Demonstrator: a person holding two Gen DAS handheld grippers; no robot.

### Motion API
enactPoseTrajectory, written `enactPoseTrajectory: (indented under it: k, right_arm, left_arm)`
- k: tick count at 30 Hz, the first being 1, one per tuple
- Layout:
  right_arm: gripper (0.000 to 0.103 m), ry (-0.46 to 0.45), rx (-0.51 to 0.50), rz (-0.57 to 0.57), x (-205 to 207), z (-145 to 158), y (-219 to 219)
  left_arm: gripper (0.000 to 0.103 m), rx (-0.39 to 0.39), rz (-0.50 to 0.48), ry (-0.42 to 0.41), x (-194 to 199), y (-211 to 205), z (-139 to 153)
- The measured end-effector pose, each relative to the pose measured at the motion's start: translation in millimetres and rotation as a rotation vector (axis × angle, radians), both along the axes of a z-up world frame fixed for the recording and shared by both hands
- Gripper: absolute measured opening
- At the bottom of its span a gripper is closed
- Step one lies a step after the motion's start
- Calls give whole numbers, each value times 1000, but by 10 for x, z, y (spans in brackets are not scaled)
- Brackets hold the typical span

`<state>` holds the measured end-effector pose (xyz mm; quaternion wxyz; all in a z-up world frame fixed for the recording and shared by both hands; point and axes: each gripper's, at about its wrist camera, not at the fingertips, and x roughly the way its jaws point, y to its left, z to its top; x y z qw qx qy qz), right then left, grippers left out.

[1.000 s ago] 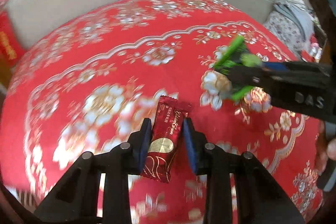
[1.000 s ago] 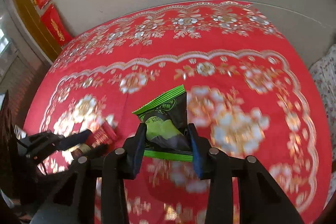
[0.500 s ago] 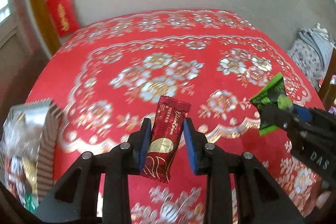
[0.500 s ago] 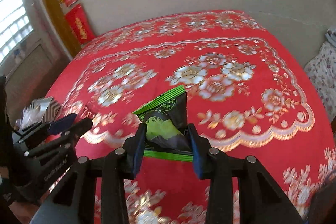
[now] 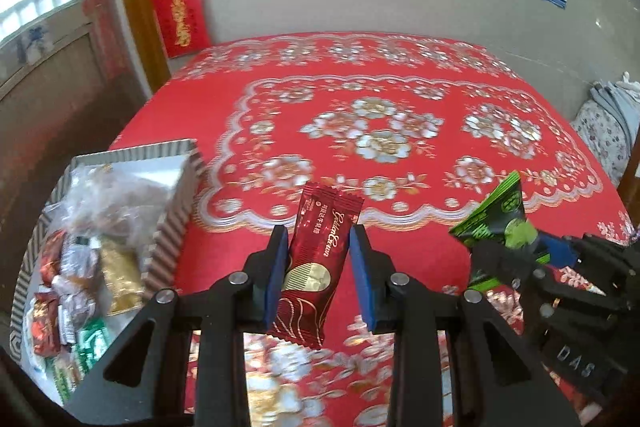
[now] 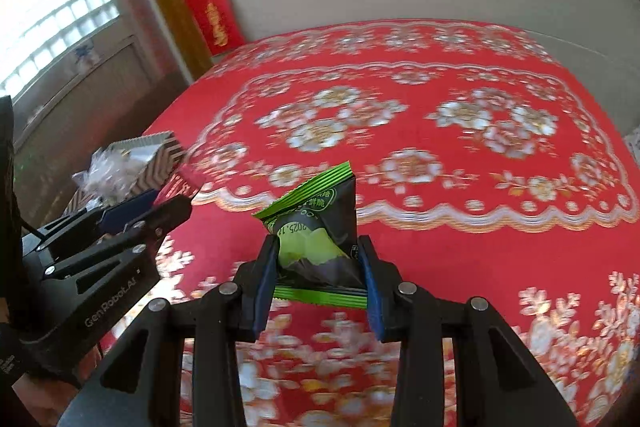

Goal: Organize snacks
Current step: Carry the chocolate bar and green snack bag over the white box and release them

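Observation:
My left gripper (image 5: 319, 263) is shut on a dark red snack bar wrapper (image 5: 320, 259), held upright above the red floral tablecloth (image 5: 380, 131). My right gripper (image 6: 320, 267) is shut on a green and black snack packet (image 6: 320, 227). In the left wrist view the right gripper (image 5: 516, 247) shows at the right with the green packet (image 5: 496, 211). In the right wrist view the left gripper (image 6: 160, 203) shows at the left with the red wrapper (image 6: 180, 185). A striped box (image 5: 172, 223) holding several wrapped snacks sits at the table's left edge, left of my left gripper.
The box (image 6: 156, 163) also shows at the left in the right wrist view. The table's left edge drops off beside it. Red paper decorations (image 5: 180, 11) hang on the wall behind. A floral cushion (image 5: 608, 139) lies past the right edge.
Both grippers have swung leftward across the table with their snacks still held. The striped snack box has come into view at the left and now sits closer.

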<state>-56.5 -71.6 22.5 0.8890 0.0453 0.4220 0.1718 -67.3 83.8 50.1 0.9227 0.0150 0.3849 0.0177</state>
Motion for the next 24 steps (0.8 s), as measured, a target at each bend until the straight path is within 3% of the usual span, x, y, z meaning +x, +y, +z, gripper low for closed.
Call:
enactPoseTrajectory:
  k: [24]
  right_arm:
    - [38, -44, -25, 239, -253, 245, 1141]
  left_arm:
    - [34, -16, 181, -54, -503, 1030, 214]
